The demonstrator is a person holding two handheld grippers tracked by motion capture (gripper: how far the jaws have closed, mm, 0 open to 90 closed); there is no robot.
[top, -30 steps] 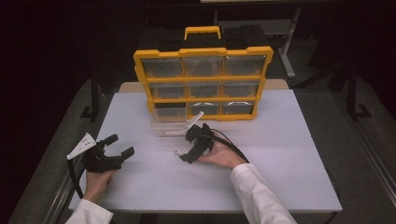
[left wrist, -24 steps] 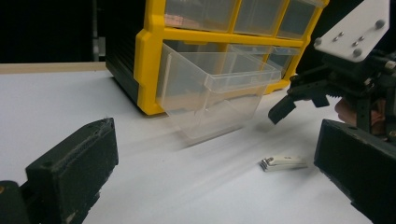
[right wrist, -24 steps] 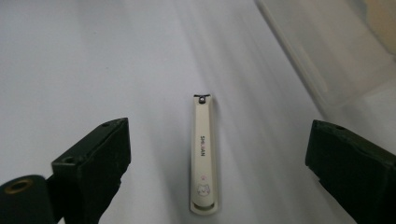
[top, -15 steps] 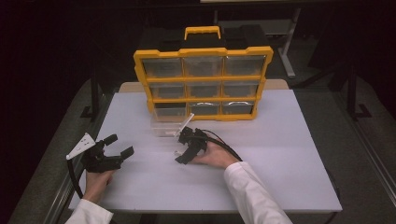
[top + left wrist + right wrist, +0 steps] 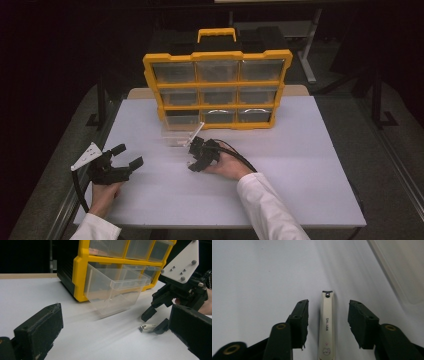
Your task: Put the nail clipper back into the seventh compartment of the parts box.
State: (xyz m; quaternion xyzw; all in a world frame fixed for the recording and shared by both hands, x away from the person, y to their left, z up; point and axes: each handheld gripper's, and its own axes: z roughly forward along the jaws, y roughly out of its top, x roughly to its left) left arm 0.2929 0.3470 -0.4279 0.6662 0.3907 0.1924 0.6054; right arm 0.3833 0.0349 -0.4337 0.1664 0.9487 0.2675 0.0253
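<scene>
A silver nail clipper (image 5: 327, 327) lies flat on the white table (image 5: 300, 165), in front of a clear drawer (image 5: 180, 135) pulled out of the yellow organizer (image 5: 217, 52). My right gripper (image 5: 328, 305) straddles the clipper. Its jaws have just been closing, and a gap remains on each side of the clipper, so the pads do not touch it. In the left gripper view the right gripper (image 5: 153, 323) hangs just over the clipper (image 5: 147, 327), beside the drawer (image 5: 115, 292). My left gripper (image 5: 129, 155) rests open at the table's left with nothing between its jaws.
The organizer (image 5: 82, 270) stands upright at the back of the table, with several clear drawers and a handle on top. A black cable (image 5: 240, 155) trails from the right gripper. The table edges drop off to a dark floor.
The right gripper has shifted slightly left, toward the pulled-out drawer, and its jaws have narrowed. The left gripper has stayed where it was.
</scene>
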